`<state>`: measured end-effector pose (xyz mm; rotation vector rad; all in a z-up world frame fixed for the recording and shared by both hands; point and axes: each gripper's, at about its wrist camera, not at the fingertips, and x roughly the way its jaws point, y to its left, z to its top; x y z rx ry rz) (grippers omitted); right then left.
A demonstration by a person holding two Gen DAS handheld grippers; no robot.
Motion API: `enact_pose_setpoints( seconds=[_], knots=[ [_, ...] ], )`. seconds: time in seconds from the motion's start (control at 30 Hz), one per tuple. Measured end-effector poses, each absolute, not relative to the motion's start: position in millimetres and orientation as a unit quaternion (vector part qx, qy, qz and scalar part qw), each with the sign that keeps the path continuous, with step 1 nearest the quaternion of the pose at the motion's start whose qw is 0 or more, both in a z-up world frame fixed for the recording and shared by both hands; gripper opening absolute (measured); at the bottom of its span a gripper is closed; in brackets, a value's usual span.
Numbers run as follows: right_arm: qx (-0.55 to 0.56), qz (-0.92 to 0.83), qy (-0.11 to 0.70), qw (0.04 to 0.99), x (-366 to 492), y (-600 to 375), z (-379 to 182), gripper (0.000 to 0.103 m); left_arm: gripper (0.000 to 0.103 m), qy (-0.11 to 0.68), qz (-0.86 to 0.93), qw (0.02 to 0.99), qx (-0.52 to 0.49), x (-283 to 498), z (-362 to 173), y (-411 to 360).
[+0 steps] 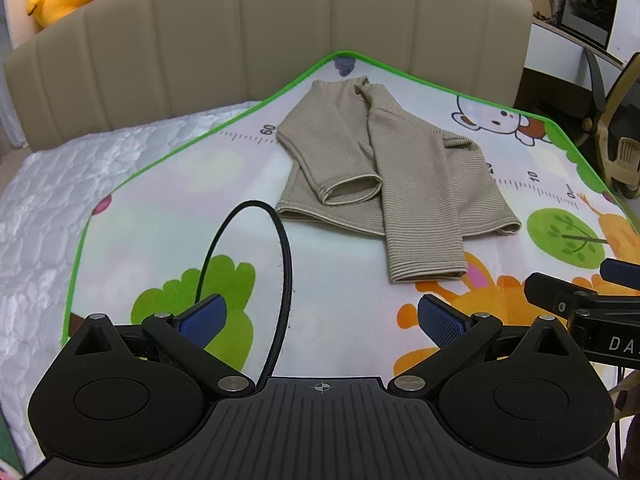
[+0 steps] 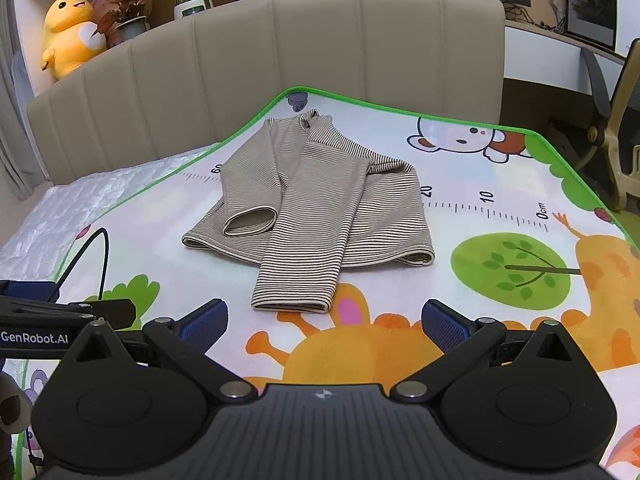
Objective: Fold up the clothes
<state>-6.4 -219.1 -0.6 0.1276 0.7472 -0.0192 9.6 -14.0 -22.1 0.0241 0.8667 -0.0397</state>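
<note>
A striped sweater (image 2: pixel 316 204) lies mid-mat with both sleeves already folded across its body; the final fold of the body appears still to come. The left gripper (image 1: pixel 320 316) and right gripper (image 2: pixel 324 320) hover spread and empty, near the longer sleeve's cuff (image 2: pixel 292 302). Bare play mat (image 2: pixel 500 184) surrounds the garment; the headboard (image 2: pixel 320 52) bounds the far side.

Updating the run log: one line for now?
left gripper open | right gripper open | shirt sleeves folded in, on mat
</note>
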Motion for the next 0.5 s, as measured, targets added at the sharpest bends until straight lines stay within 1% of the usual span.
enact_pose_setpoints(
  seconds=[0.5],
  knots=[
    [0.067,-0.011,0.366,0.928,-6.9,-219.1,0.2,0.103,0.103,0.424,-0.019,0.905,0.01,9.8,-23.3,-13.4]
  ],
)
